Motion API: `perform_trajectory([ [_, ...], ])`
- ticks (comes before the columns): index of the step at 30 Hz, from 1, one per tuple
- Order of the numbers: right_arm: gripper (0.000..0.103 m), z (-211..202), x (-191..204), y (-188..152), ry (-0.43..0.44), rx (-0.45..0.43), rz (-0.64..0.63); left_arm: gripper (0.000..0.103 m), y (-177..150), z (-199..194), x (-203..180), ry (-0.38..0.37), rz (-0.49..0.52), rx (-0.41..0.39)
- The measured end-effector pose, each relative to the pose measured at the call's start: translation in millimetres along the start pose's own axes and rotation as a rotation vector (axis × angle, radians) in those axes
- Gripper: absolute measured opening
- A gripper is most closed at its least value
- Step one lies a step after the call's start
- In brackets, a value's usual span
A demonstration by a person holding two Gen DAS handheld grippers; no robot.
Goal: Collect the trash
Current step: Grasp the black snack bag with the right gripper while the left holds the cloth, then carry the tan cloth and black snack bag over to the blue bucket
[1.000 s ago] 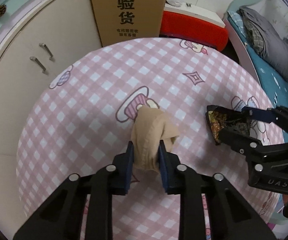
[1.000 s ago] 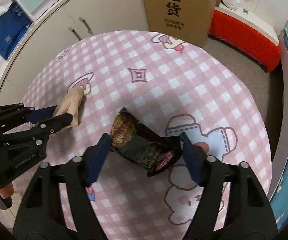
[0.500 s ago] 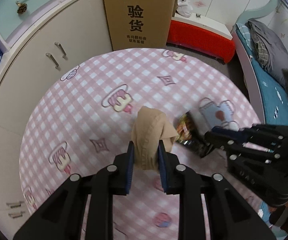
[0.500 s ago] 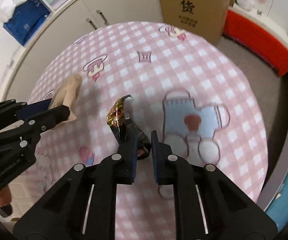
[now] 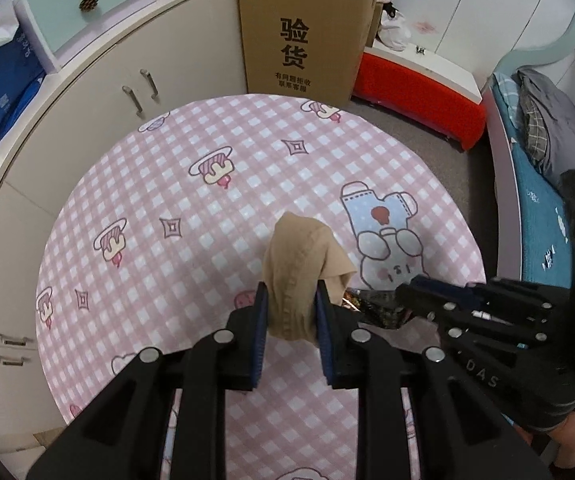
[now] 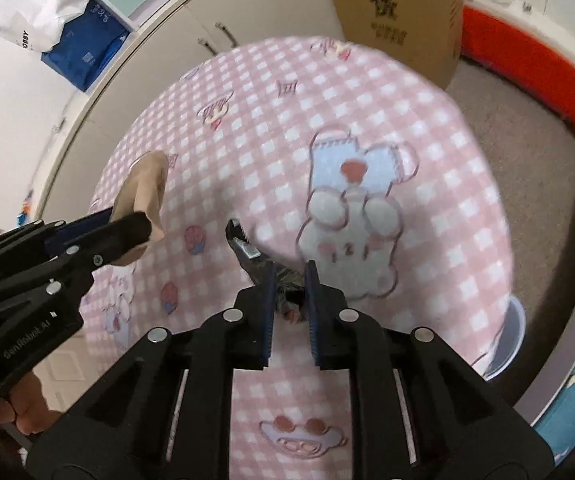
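My left gripper [image 5: 290, 296] is shut on a crumpled beige stocking [image 5: 299, 256] and holds it above the round table with the pink checked cloth [image 5: 207, 208]. To its right, my right gripper [image 5: 407, 292] grips a dark snack wrapper [image 5: 375, 308]. In the right wrist view the wrapper [image 6: 247, 250] sticks out up and to the left from between the blue pads of the right gripper [image 6: 289, 276]. Those jaws are opening slightly, with the wrapper still pinched between them. The left gripper [image 6: 127, 220] with the stocking [image 6: 143, 184] shows at the left.
A tall cardboard box [image 5: 307, 28] stands behind the table, with a red bench [image 5: 415, 92] to its right. Cream cabinets [image 5: 87, 120] curve round the left, and a bed [image 5: 539, 216] lies at the right. A pale round bin [image 6: 507, 336] sits below the table's right edge.
My right gripper closed on the wrapper and lifted it off the table. Both grippers rose and drew back, so more of the table shows. The left kept the stocking.
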State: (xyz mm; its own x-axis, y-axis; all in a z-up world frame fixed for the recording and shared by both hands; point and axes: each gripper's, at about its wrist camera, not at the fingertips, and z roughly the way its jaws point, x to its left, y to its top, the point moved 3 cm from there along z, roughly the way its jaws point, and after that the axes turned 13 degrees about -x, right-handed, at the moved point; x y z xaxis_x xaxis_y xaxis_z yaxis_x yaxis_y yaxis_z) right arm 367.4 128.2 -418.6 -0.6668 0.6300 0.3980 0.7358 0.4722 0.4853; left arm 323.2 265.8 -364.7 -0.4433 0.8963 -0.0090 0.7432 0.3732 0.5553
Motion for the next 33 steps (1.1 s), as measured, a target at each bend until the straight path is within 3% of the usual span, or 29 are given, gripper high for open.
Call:
perform_trajectory([
  [4,0.057,3,9,-9,-0.032,-0.008,-0.073,0.022,-11,-1,8,0.017,-0.009,0.021],
  [12,0.057,39,31,-16,-0.140,0.026,-0.242,0.022,-21,6,28,0.022,0.008,0.055],
  [13,0.056,42,33,-16,-0.161,0.025,-0.265,0.022,-21,6,29,0.021,0.013,0.057],
  [16,0.024,46,36,-14,-0.229,0.014,-0.324,0.022,-20,9,31,0.010,0.031,0.064],
  [19,0.012,38,25,-10,-0.225,0.004,-0.265,0.022,-15,9,25,-0.009,0.052,0.057],
  [26,0.010,-16,-4,-7,-0.154,-0.073,-0.022,0.022,1,-1,-16,-0.068,0.110,0.019],
  [33,0.010,-105,-44,-15,-0.131,-0.215,0.150,0.022,13,-25,-94,-0.155,0.193,-0.033],
])
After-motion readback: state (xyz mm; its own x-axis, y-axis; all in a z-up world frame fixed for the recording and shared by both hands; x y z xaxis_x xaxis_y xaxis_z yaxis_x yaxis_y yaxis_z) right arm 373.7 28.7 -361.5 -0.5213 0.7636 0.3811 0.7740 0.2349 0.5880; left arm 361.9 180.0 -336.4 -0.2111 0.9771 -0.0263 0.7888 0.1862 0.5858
